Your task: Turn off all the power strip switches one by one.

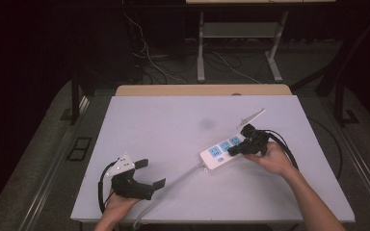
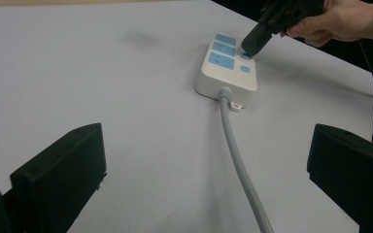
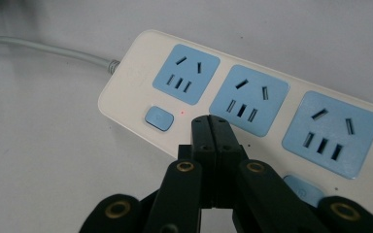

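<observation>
White plastic power strip with blue sockets and buttons [image 1: 223,151] lies right of centre on the pale grey table [image 1: 164,125], its grey cord [image 1: 173,185] running off toward the near edge. Right gripper [image 3: 211,127] has its black jaws pressed together, tips down on the strip's top by the middle socket. Left gripper [image 1: 150,173] sits near the front-left corner, jaws spread wide, holding nothing.
</observation>
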Demonstrator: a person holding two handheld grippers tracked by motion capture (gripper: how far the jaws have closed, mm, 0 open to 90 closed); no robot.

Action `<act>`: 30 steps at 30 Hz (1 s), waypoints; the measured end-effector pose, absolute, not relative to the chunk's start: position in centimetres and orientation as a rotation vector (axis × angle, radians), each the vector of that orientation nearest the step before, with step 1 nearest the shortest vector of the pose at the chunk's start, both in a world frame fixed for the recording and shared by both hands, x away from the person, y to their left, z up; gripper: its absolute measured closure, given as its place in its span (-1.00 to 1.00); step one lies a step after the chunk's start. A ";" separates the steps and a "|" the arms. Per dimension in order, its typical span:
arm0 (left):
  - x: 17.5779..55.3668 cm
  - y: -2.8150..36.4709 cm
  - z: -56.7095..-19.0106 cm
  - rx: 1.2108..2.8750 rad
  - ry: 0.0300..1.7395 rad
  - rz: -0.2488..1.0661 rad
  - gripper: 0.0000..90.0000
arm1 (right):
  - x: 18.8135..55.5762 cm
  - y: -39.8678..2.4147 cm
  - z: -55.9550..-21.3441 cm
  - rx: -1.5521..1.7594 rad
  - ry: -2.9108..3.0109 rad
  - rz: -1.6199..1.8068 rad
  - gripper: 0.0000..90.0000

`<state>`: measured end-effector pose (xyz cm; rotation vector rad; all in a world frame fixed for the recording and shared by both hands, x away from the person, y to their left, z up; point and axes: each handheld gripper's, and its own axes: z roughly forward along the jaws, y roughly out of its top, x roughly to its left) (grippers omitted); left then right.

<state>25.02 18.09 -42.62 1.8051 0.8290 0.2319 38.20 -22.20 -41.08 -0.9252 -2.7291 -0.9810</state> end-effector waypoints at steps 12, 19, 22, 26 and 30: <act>24.9 18.0 -42.6 1.806 0.825 0.232 -1.00 | 37.5 -22.0 -40.5 -0.908 -2.744 -0.953 1.00; 24.9 18.0 -42.6 1.806 0.824 0.232 -1.00 | 37.2 -22.0 -39.5 -0.884 -2.747 -0.971 1.00; 24.9 18.0 -42.6 1.808 0.823 0.234 -1.00 | 37.1 -22.0 -39.0 -0.878 -2.748 -0.981 1.00; 24.9 18.0 -42.6 1.807 0.822 0.234 -1.00 | 36.9 -21.8 -38.4 -0.869 -2.753 -0.980 1.00; 24.9 18.0 -42.5 1.804 0.822 0.233 -1.00 | 36.7 -21.4 -37.8 -0.850 -2.761 -0.985 1.00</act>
